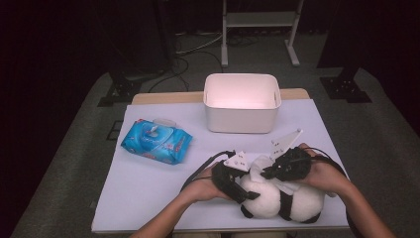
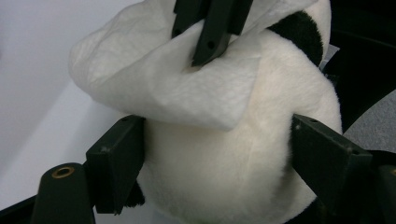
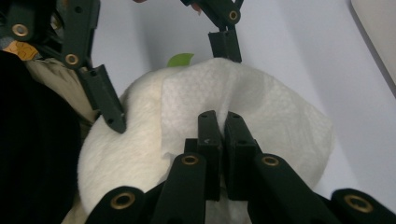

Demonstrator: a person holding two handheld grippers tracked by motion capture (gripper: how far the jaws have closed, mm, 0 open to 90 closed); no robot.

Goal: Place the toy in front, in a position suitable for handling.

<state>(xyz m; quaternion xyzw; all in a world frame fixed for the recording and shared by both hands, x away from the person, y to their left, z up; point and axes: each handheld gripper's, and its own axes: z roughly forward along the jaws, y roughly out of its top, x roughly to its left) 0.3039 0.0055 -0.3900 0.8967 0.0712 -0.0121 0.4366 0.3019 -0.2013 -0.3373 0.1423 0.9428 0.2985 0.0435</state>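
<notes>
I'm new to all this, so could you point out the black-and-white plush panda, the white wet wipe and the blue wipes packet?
black-and-white plush panda (image 1: 265, 198), high view, white belly.
white wet wipe (image 3: 280, 116), right gripper view, textured sheet middle.
blue wipes packet (image 1: 156, 141), high view, top face.

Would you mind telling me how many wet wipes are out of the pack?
1: a wipe pinched in the right gripper, pressed on the panda. More may be hidden inside the pack.

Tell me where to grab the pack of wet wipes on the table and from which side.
Take the wet wipes pack across its shorter width near the middle, coming straight down from above. It lies flat and alone on the table, slightly angled, so turn the tool to match. Avoid the raised white flap on top; the soft sides should give.
</notes>
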